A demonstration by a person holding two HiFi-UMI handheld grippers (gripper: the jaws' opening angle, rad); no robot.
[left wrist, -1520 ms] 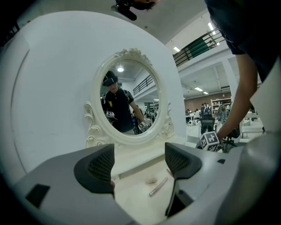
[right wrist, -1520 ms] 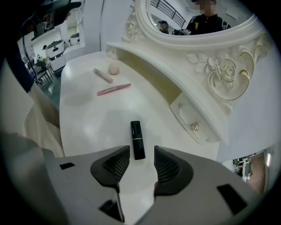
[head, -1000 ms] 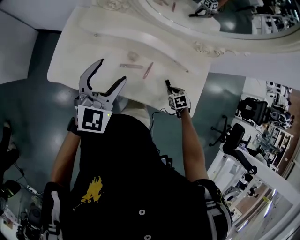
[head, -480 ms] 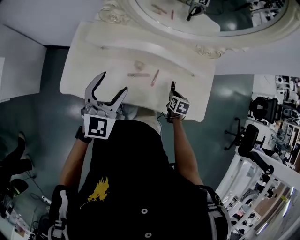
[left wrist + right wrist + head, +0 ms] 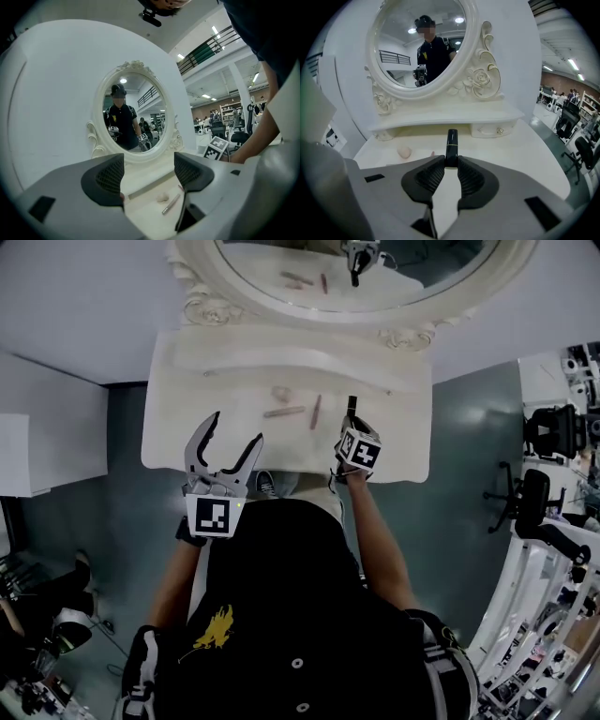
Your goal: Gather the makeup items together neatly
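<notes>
On the white dressing table (image 5: pixel 187 432) lie a beige sponge (image 5: pixel 279 393), a pinkish stick (image 5: pixel 284 412) and a darker pink stick (image 5: pixel 316 412). My right gripper (image 5: pixel 352 424) is shut on a black tube with a gold band (image 5: pixel 451 143), which points toward the mirror, just right of the sticks. My left gripper (image 5: pixel 234 429) hovers over the table's front edge, left of the items. Its jaws stand wide and are closing a little, with nothing between them. Past them, the left gripper view shows the sponge (image 5: pixel 162 198) and one stick (image 5: pixel 171 204). The sponge (image 5: pixel 404 152) also appears in the right gripper view.
An oval mirror in an ornate white frame (image 5: pixel 202 306) stands at the back, above a raised shelf (image 5: pixel 445 119) with small drawers (image 5: pixel 499 131). The person's body fills the space in front of the table. Office chairs (image 5: pixel 548 432) stand on the floor to the right.
The head view has swung, so the table and mirror now sit squarer and more central. The right gripper, still shut on the black tube, is nearer the sticks. The left gripper's jaws look slightly narrower.
</notes>
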